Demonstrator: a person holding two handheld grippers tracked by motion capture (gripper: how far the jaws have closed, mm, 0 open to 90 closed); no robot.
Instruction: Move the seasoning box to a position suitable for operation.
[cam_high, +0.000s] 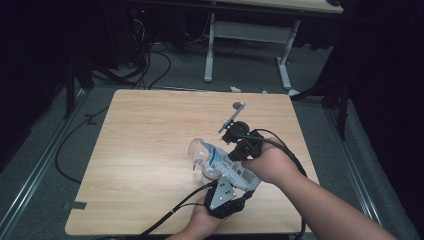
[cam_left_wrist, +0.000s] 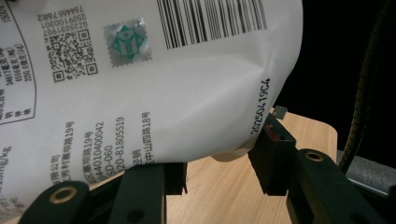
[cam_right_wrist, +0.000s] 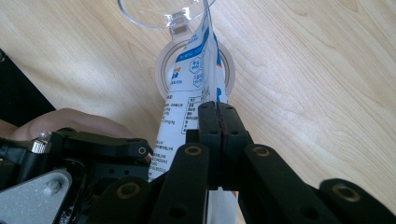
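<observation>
A white pouch (cam_high: 231, 169) with blue print and a barcode hangs tilted between my two grippers, its top end over a clear container (cam_high: 201, 156) with a flip lid. My left gripper (cam_high: 234, 192) is at the pouch's lower end; in the left gripper view (cam_left_wrist: 217, 168) both pads press the rounded bottom of the pouch (cam_left_wrist: 163, 93). My right gripper (cam_high: 239, 152) comes from the right. In the right gripper view (cam_right_wrist: 217, 114) its jaws are shut on the thin edge of the pouch (cam_right_wrist: 191, 88), above the container's round mouth (cam_right_wrist: 161, 63).
The wooden table (cam_high: 150, 140) has bare wood left of and behind the container. Its front edge lies just below the left hand. Cables trail off that edge and across the grey floor. A second table's white legs (cam_high: 210, 50) stand behind.
</observation>
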